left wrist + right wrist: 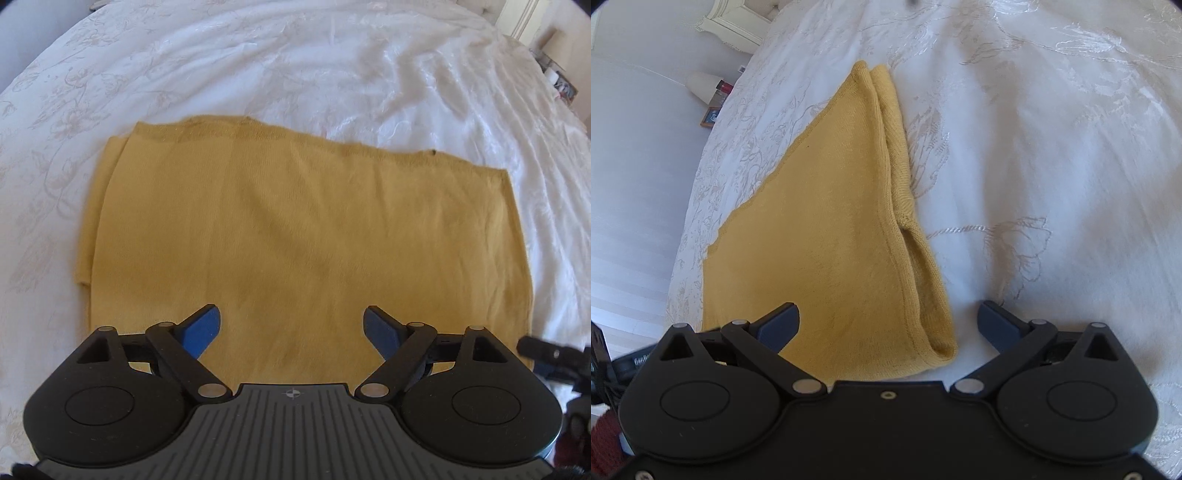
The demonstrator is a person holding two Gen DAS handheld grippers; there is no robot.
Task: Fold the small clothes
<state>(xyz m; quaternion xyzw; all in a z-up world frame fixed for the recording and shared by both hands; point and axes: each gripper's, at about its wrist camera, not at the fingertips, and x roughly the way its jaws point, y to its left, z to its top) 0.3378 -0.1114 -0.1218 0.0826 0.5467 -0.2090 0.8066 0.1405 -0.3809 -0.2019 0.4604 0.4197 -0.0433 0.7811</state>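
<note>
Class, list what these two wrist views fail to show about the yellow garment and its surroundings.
- Yellow garment, left wrist view: near edge hidden behind the left hand-held gripper.
- Garment's inner layers, right wrist view: tucked inside the fold.
- Bedside items, right wrist view: too small to identify.

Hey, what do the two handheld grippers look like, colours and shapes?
Both the left gripper and the right gripper are matte black, with two round lobes, silver pivot pins and angled link arms carrying blue fingers. The left one has a grey ribbed plate with a small crosshair mark.
</note>
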